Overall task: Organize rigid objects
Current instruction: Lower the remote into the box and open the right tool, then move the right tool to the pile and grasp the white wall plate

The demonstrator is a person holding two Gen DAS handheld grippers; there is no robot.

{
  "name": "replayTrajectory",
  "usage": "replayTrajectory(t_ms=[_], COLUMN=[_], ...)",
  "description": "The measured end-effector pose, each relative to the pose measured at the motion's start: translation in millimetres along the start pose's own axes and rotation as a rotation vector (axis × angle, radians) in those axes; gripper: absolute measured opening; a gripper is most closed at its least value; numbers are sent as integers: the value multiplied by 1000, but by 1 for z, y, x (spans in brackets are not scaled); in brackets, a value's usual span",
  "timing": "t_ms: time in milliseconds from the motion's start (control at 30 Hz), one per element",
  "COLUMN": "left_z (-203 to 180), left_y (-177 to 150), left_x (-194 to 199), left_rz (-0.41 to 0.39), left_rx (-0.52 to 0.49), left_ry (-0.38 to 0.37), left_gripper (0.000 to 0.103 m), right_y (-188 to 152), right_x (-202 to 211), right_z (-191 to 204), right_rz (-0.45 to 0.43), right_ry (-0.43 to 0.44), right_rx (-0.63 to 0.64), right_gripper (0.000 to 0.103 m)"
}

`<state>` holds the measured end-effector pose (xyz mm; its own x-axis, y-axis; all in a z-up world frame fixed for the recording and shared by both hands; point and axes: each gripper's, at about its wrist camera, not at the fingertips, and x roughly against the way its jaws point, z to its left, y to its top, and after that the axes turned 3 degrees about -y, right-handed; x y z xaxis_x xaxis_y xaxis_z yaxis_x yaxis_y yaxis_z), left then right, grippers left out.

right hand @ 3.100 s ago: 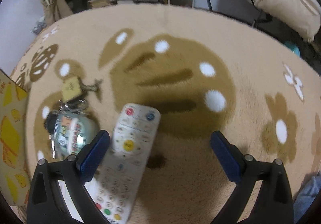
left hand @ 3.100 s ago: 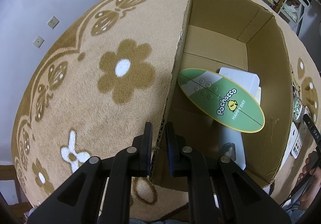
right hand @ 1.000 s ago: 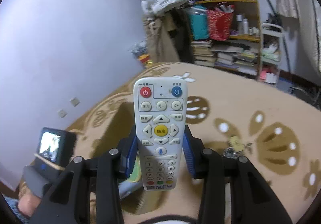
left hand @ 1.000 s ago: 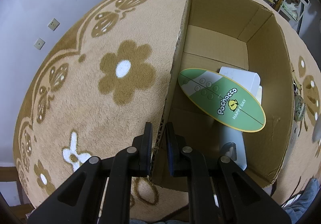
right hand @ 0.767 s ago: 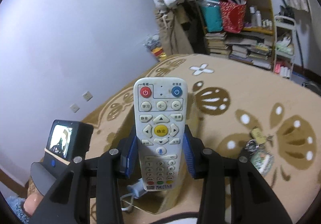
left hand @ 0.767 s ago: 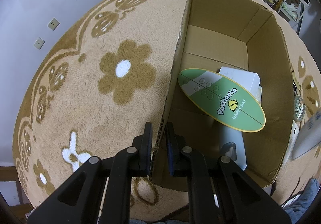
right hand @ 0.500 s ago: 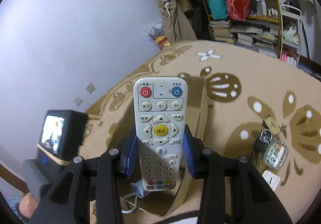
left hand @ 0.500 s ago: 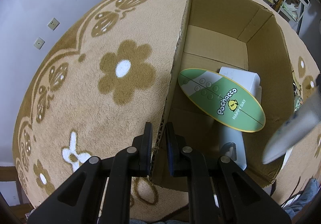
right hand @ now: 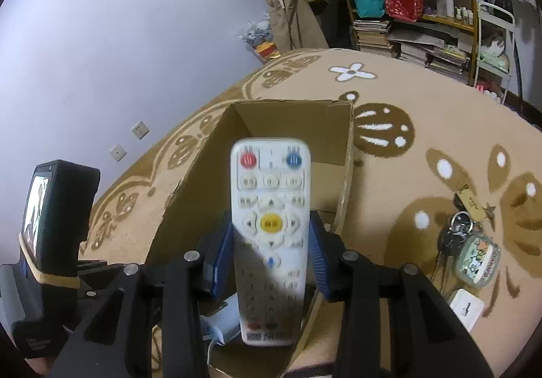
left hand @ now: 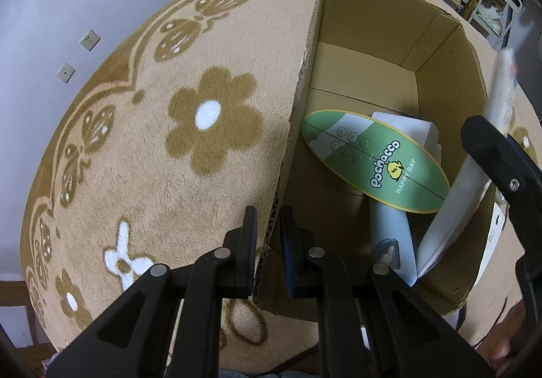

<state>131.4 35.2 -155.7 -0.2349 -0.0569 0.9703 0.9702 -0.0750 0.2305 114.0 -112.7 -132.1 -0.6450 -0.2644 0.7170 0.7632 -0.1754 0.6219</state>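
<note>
An open cardboard box [left hand: 372, 22] stands on the patterned carpet. My left gripper [left hand: 268, 242] is shut on the box's near wall, one finger on each side. In the box lie a green oval "Pochacco" card [left hand: 372, 157] and white items [left hand: 406, 127]. A white remote [right hand: 271, 225] sits blurred between the fingers of my right gripper [right hand: 271, 262], over the box's right edge, its tail pointing down into the box. The jaws stand slightly wider than the remote. The remote also shows in the left wrist view [left hand: 457, 205], slanting down into the box.
On the carpet right of the box lie a key bunch [right hand: 454, 232], a small round tin [right hand: 477, 259] and a white block [right hand: 465, 308]. Shelves with books and bags [right hand: 406, 5] stand at the back. A grey wall with sockets [right hand: 128, 140] is on the left.
My right gripper picked the remote off the carpet, carried it over the box and tipped it down. Its jaws have now widened and the remote looks blurred. My left gripper stayed put.
</note>
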Motion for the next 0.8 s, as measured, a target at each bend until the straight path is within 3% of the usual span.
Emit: replayTrajectory(t_ms=[133, 267, 533, 800], left_z=[0, -1, 0, 1], left_y=[0, -1, 0, 0], left_x=[0, -1, -1, -1], left_rz=[1, 5, 6, 8], left_rx=[1, -8, -5, 0], left_ry=[-2, 10, 6, 3], left_gripper=[12, 13, 13, 13], right_y=[2, 6, 10, 7], right_x=[9, 22, 42, 64], right_z=[1, 0, -23, -62], right_rz=[-34, -73, -99, -95], right_ry=[35, 3, -129, -259], right_rx=[8, 13, -16, -61], right_gripper=[46, 70, 101, 103])
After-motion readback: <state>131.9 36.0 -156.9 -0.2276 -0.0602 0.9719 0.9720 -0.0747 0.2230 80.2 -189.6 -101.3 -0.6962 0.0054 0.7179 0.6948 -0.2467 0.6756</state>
